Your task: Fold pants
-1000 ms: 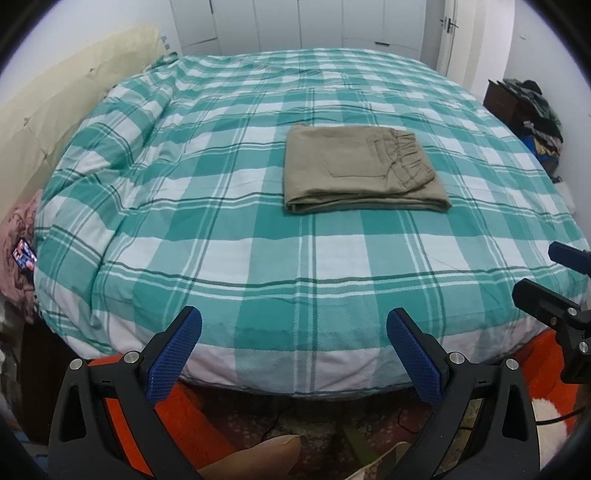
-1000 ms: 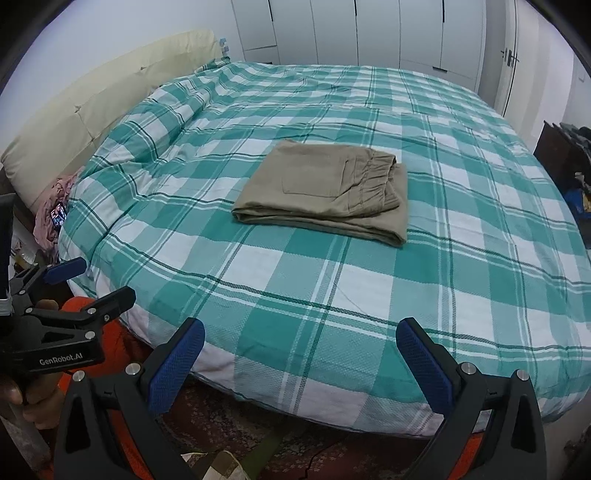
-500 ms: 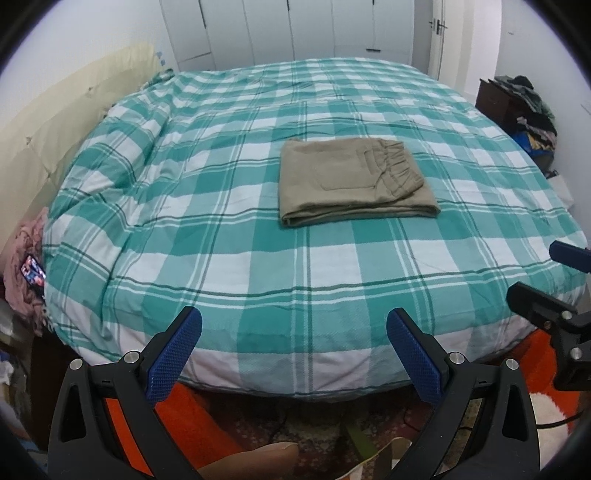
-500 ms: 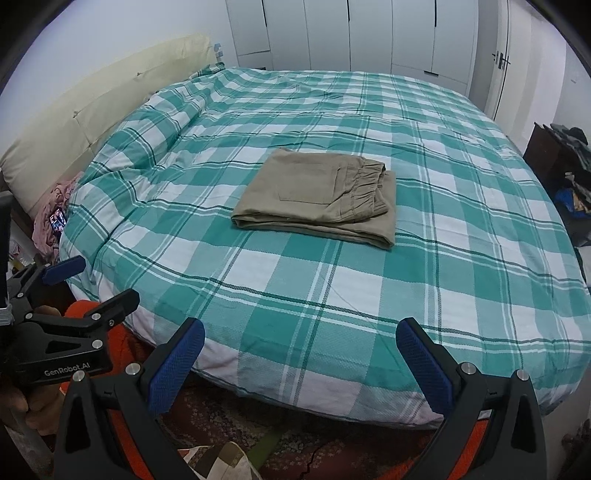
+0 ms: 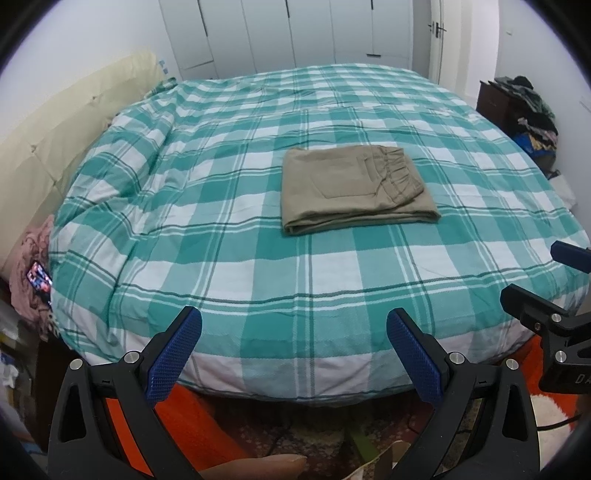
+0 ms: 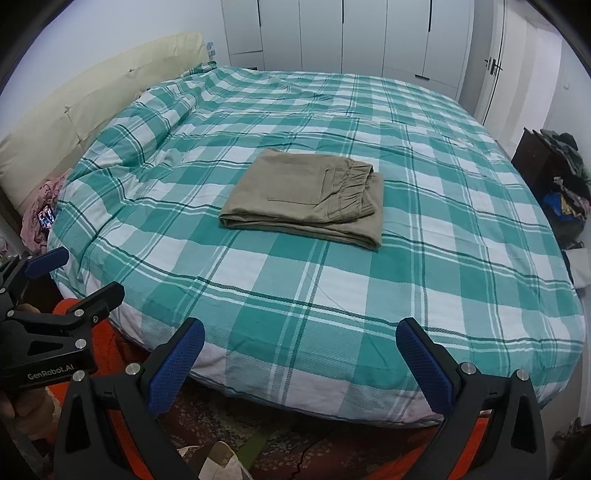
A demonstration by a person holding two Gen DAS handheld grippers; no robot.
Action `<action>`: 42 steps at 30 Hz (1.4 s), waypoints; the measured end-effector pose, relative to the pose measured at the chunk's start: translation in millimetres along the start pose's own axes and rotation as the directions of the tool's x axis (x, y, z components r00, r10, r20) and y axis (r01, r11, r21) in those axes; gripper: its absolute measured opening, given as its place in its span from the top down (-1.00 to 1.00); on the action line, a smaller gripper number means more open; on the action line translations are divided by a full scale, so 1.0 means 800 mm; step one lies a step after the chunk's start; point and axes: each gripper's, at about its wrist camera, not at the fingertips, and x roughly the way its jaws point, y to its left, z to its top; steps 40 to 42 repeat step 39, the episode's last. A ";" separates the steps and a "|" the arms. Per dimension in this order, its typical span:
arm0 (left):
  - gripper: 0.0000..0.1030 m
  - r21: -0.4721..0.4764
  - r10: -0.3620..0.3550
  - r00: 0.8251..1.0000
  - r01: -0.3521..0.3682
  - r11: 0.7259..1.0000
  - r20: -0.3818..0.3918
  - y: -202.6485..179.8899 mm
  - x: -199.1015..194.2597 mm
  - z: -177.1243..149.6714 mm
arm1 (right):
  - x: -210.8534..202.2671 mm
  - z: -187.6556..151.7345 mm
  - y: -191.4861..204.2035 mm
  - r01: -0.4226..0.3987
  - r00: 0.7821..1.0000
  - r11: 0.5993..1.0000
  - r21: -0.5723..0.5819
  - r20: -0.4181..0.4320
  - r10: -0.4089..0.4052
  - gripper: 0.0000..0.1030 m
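Pulled back from the bed (image 5: 229, 236) since a second ago, both grippers: more floor under them, more wardrobe (image 5: 295, 33) above, pants (image 5: 354, 188) smaller in each view and unmoved on the cover.

Left gripper (image 5: 294, 354) spread wide, blue pads (image 5: 173, 354) far apart, gripping nothing, held off the near edge of the bed over an orange rug (image 5: 184, 417). Right gripper (image 6: 300, 363) likewise wide open and empty, level with the same edge. Each gripper visible at the margin of the other's view: the right one at the right border of the left camera, the left one at the left border of the right camera, a hand (image 6: 26, 410) under it.

Pants folded into a flat khaki rectangle, lying near the middle of the green-and-white checked cover, well apart from both grippers. Long axis running left to right across the bed, roughly parallel to the near edge. Gathered elastic waistband (image 5: 397, 166) at the right end, folded edge at the left end. Back pocket facing up. Stacked layers showing along the near side. From the right camera, same rectangle seen slightly turned, bottom layer sticking out past the waistband (image 6: 356, 184) on the right.

Cream headboard (image 5: 55, 147) along the left. Pink cloth (image 5: 31, 273) and a lit phone (image 5: 38, 277) beside the left edge of the bed. Dark cabinet (image 5: 496, 103) piled with clothes at far right.
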 end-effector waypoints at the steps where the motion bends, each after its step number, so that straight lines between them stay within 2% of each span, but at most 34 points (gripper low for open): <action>1: -0.95 0.002 0.001 1.000 -0.001 1.000 0.000 -0.001 0.000 0.000 | 0.000 0.000 0.000 0.000 1.000 1.000 0.001 0.000 0.000 -0.99; 42: -0.95 0.004 0.016 0.999 -0.016 1.000 0.031 -0.002 -0.006 0.002 | -0.004 0.001 -0.002 0.022 1.000 0.999 0.031 0.013 -0.023 -0.99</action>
